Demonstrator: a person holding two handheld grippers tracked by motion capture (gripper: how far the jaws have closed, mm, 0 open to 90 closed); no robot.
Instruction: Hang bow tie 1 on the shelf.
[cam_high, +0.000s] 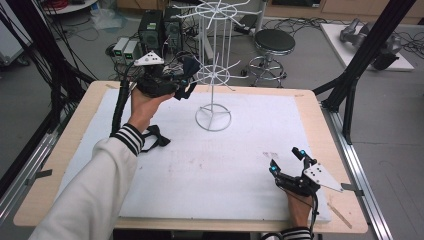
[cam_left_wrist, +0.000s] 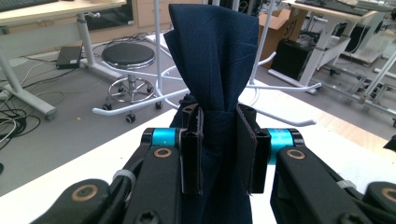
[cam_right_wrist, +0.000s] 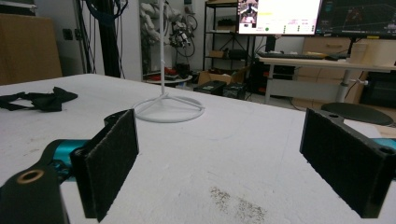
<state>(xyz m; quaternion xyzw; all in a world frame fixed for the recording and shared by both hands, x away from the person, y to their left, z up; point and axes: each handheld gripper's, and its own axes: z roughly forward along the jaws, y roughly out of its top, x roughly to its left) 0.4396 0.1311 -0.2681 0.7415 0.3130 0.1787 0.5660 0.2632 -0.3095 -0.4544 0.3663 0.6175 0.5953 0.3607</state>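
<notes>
My left gripper (cam_high: 183, 84) is raised over the table's far left, close to the white wire rack (cam_high: 213, 75). It is shut on a dark navy folded cloth (cam_high: 191, 67). In the left gripper view the pads (cam_left_wrist: 191, 154) pinch the navy cloth (cam_left_wrist: 210, 56) at its waist, and its upper part fans out above the jaws, with the rack's white arms (cam_left_wrist: 275, 119) just behind. A black bow tie (cam_high: 155, 138) lies flat on the white mat, also seen far left as the bow tie (cam_right_wrist: 39, 99). My right gripper (cam_high: 286, 161) rests low at the front right, open and holding nothing (cam_right_wrist: 219, 158).
The rack's ring base (cam_high: 213, 119) stands on the white mat (cam_high: 240, 165) at the back middle, ring base (cam_right_wrist: 169, 109). Beyond the wooden table edge (cam_high: 320, 115) stand a black stool (cam_high: 274, 42), computer boxes and cables. Black frame posts (cam_high: 367, 45) rise at the right.
</notes>
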